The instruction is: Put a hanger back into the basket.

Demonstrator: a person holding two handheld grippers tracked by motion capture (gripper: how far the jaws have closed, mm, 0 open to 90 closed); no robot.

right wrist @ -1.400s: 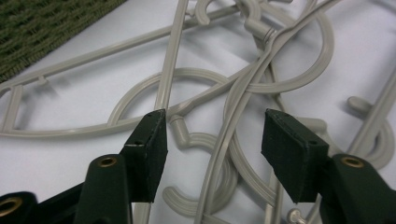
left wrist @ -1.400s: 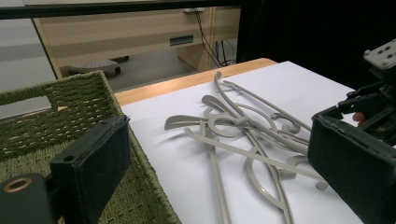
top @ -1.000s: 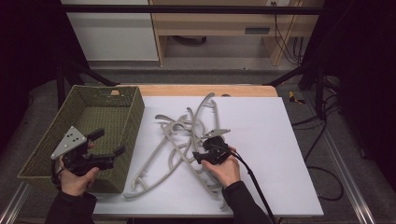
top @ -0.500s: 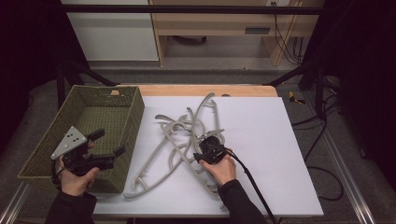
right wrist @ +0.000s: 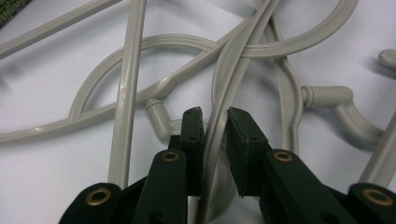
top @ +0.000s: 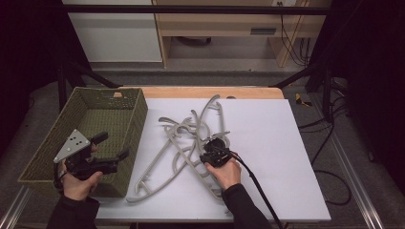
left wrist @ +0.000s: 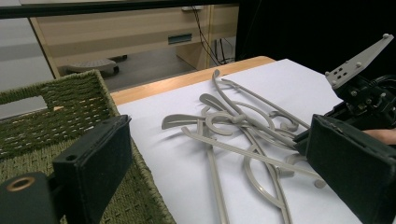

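**Right tongs clamp a hanger bar in the pile**

While the left tongs (top: 111, 149) wait at the lower left of the high view, over the near right wall of the green woven basket (top: 50, 143), we see their pads spread wide with nothing between them. In the left gripper view the same two black pads frame the basket's corner and the grey pile beyond.

Moving right, the tangle of grey plastic hangers (top: 191, 138) lies on the white worktop (top: 286, 157), near the middle of the high view and just beside the basket. Our right tongs (top: 213, 148) sit at the pile's lower right edge. Their jaws have just been closing, and in the right gripper view the pads press on either side of one hanger bar (right wrist: 219, 126), so we call that hanger (top: 179, 164) grasped.

We judge the step in hand to be the pick: one hanger seized, not yet lifted. The next move calls for a slow lift, because neighbouring arms and hooks cross the held bar and may drag along; then a carry leftward to the basket.

The gripped bar runs away from the tongs, curving toward the upper right in the right gripper view. In the high view the hanger's long axis appears to slant from lower left to upper right.
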